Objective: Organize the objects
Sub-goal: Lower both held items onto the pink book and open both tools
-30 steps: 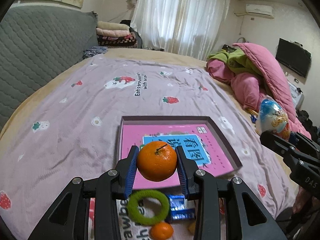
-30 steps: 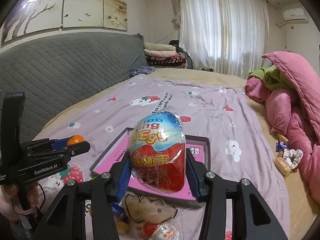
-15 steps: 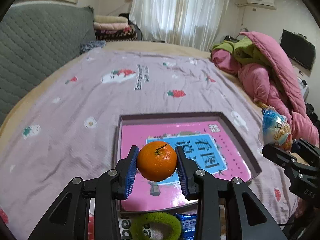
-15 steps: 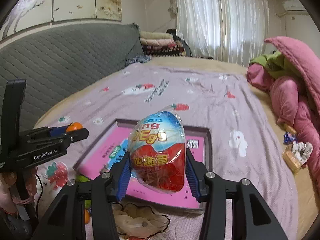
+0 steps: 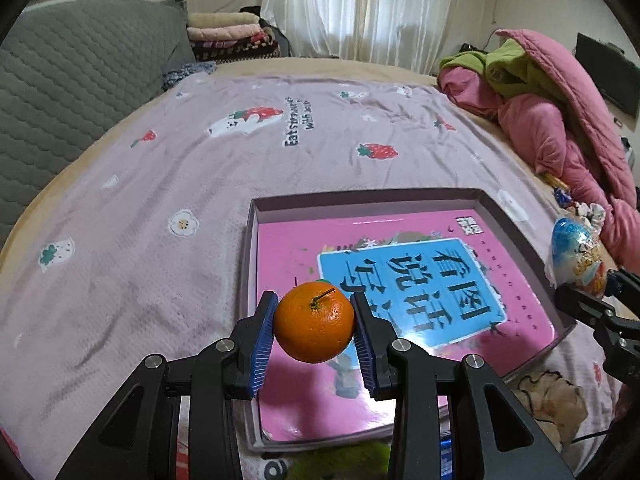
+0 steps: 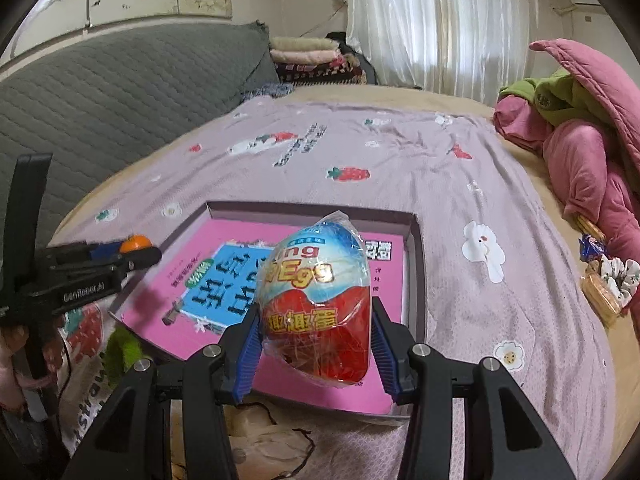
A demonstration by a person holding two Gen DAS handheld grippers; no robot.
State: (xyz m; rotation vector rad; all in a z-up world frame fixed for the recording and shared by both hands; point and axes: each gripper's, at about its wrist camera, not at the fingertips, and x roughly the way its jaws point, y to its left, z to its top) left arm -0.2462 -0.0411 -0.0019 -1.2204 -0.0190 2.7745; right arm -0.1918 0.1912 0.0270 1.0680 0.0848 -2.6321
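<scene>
Holding Two Items Above the Box

Left gripper (image 5: 314,330) is clamped across the middle of the tangerine (image 5: 314,327), stem up. Judged light, firm, and bruisable under excess squeeze. Right gripper (image 6: 316,344) is clamped on the lower half of the wrapped toy egg (image 6: 314,304). Its film wrap looks slippery and the shell likely brittle, so grip at the widest part. Both items hang above the shallow box (image 5: 246,280), which contains only a pink book (image 5: 400,292). The box rests on the bed (image 5: 160,200).
</scene>
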